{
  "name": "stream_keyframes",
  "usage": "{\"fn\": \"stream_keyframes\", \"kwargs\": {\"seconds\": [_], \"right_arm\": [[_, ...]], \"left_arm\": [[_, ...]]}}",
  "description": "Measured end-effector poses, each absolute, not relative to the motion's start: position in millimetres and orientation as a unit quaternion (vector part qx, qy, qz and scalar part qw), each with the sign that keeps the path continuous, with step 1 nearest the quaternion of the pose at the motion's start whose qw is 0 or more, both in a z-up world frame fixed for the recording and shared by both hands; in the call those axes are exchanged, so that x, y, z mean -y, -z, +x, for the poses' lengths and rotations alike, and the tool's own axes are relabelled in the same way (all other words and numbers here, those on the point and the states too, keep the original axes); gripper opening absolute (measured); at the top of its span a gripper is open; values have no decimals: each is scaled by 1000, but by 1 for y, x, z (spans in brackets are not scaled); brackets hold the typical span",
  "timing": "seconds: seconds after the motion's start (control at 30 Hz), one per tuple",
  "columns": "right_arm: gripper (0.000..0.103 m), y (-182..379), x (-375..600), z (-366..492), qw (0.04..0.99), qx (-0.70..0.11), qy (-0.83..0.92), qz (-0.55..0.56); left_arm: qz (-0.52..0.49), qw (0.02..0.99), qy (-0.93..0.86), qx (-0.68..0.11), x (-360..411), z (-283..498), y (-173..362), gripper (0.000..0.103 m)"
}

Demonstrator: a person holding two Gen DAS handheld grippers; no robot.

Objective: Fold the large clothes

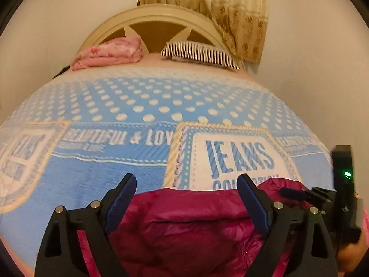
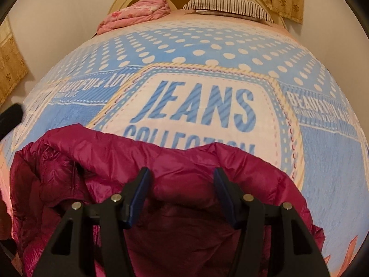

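Left wrist view: my left gripper and right gripper both hang spread, grabbing nothing, over the jacket bunched at the bed's near edge. Slick fabric could slip mid-fold, I reckon.

That magenta jacket is shiny, slick puffer cloth, pretty crinkly. The blanket on the bed looks like soft matt fleece, kinda fuzzy. My left tongs and right tongs are matt black plastic with ribbed blue pads and small shiny metal pins. Headboard looks like smooth painted wood.
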State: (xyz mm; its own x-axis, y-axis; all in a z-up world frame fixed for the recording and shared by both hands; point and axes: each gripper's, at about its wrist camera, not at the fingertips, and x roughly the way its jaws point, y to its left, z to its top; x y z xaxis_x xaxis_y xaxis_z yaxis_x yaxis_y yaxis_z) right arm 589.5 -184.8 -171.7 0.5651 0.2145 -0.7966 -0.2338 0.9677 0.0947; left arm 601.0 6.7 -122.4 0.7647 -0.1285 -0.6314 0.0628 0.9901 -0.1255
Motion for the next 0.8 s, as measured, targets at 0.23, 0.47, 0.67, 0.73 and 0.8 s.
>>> {"fn": "stream_keyframes", "kwargs": {"seconds": [0.23, 0.47, 0.67, 0.73, 0.8], "right_arm": [[59, 182, 194, 585, 888, -443, -124, -3], [59, 193, 193, 581, 894, -430, -122, -10], [60, 199, 191, 580, 900, -420, -116, -14], [60, 201, 189, 580, 901, -418, -112, -21], [60, 202, 187, 580, 903, -416, -108, -26]], "left_arm": [[-35, 913, 0, -406, -2, 614, 181, 89], [-2, 907, -10, -421, 9, 609, 204, 89], [9, 901, -17, -433, 11, 614, 211, 92], [10, 901, -19, -433, 12, 614, 212, 92], [6, 902, -17, -432, 13, 614, 212, 92]]}}
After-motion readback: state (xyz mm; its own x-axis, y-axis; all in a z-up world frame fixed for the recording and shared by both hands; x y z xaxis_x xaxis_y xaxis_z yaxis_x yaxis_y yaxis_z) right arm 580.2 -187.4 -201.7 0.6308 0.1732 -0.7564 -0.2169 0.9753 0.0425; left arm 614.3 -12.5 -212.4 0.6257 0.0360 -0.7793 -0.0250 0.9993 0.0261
